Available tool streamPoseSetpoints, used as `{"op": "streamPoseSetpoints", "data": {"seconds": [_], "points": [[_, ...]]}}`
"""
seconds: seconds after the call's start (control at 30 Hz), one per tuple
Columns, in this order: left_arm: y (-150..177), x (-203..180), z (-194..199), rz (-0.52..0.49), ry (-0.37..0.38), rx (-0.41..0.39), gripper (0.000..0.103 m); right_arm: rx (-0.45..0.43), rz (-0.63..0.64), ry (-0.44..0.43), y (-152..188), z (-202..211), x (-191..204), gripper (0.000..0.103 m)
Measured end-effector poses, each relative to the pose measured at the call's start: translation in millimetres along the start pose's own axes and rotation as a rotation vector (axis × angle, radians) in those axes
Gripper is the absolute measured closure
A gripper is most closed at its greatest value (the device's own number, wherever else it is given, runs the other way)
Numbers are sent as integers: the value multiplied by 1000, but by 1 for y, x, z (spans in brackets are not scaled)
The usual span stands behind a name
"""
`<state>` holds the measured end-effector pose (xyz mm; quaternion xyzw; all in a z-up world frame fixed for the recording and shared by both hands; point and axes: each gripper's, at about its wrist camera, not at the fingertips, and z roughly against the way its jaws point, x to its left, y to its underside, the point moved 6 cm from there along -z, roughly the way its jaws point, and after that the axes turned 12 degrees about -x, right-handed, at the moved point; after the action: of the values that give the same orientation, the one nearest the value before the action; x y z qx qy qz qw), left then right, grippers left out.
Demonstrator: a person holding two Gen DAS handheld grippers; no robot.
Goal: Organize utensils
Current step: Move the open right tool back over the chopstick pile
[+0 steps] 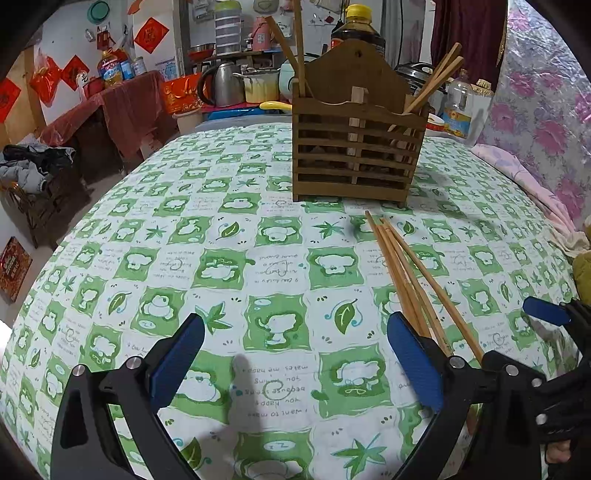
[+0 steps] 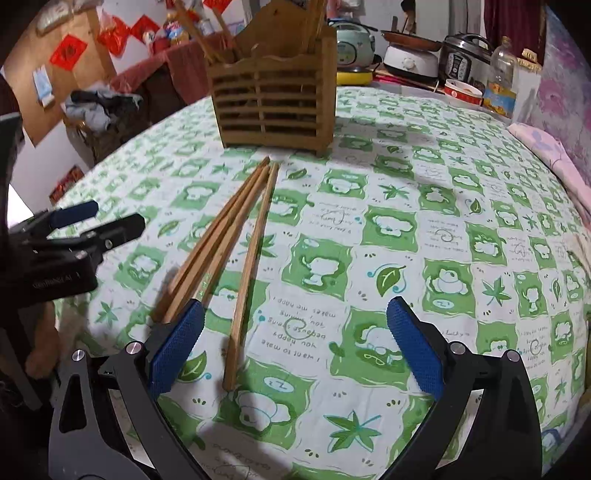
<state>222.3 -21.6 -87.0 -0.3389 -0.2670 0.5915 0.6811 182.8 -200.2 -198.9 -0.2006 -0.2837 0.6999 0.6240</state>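
Both the right gripper (image 2: 295, 347) and left gripper (image 1: 295, 362) gape empty above bare-wood chopsticks (image 2: 236, 240), lengthwise toward the slatted holder (image 2: 273, 110).

We were in a lived-in home, in a crowded kitchen and dining corner. Our tabletop (image 1: 155, 236) wore a green-and-white cartoon cloth. Behind it stood a steel kettle (image 1: 221, 83), a lidded pot (image 1: 260, 85), a rice cooker (image 2: 352, 46), a pressure cooker (image 2: 463, 57), a dark sauce bottle (image 1: 356, 29) and cooking-oil bottles (image 1: 110, 68). Red paper decorations (image 1: 151, 35) hung on the wall, clothes lay heaped in a basket (image 1: 33, 166), and a floral sheet (image 1: 546, 110) covered one side.
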Motion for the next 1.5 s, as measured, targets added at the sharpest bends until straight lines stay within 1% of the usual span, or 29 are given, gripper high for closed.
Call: {"op": "streamPoseSetpoints", "data": {"seconds": [0.13, 0.2, 0.3, 0.33, 0.37, 0.43, 0.47, 0.57, 0.63, 0.73, 0.8, 0.87, 0.97, 1.03, 1.2, 1.3, 1.33, 1.37, 1.4, 1.43, 1.5], "points": [[0, 0, -1, 2, 1, 6, 6, 18, 0, 18, 2, -2, -2, 7], [1, 0, -1, 2, 1, 7, 6, 23, -22, 62, 2, -3, -11, 7], [2, 0, -3, 8, 1, 13, 6, 1, -115, 147, 0, 0, -39, 8], [2, 1, -3, 12, 1, 14, 6, -11, -156, 160, 0, 3, -48, 9], [2, 2, -3, 16, 2, 15, 6, -30, -205, 144, 0, 6, -57, 13], [3, 2, -3, 22, 7, 15, 6, -72, -271, 73, 0, 13, -64, 16], [3, 2, -2, 21, 10, 15, 6, -85, -280, 58, -1, 15, -64, 16], [3, -3, 0, 4, 28, 9, 6, -85, -270, 44, -3, 13, -60, 16], [4, -10, 4, -22, 69, 1, 6, -80, -262, 43, -3, 12, -59, 16], [7, -27, 9, -85, 149, 1, 6, -77, -278, 41, -3, 11, -59, 16], [10, -36, 11, -130, 169, 0, 6, -73, -307, 37, -1, 12, -64, 16], [13, -43, 8, -174, 179, 22, 6, -72, -333, 30, 1, 11, -67, 16], [19, -48, 0, -210, 166, 69, 6, -73, -344, 23, 2, 10, -70, 16], [22, -49, -4, -226, 148, 86, 6, -73, -345, 21, 1, 10, -69, 15], [25, -50, -8, -249, 123, 105, 5, -73, -346, 21, 2, 11, -69, 15], [23, -45, -11, -219, 105, 113, 4, -73, -345, 22, 2, 11, -69, 15], [22, -41, -13, -203, 89, 115, 4, -73, -345, 21, 2, 11, -69, 15], [22, -34, -16, -180, 53, 124, 5, -73, -345, 22, 2, 11, -69, 15], [23, -29, -21, -164, 26, 149, 5, -73, -346, 22, 2, 11, -69, 15], [23, -26, -23, -144, 30, 162, 5, -73, -345, 21, 2, 11, -70, 15], [20, -21, -22, -95, 74, 157, 5, -73, -345, 21, 2, 11, -70, 15]]}}
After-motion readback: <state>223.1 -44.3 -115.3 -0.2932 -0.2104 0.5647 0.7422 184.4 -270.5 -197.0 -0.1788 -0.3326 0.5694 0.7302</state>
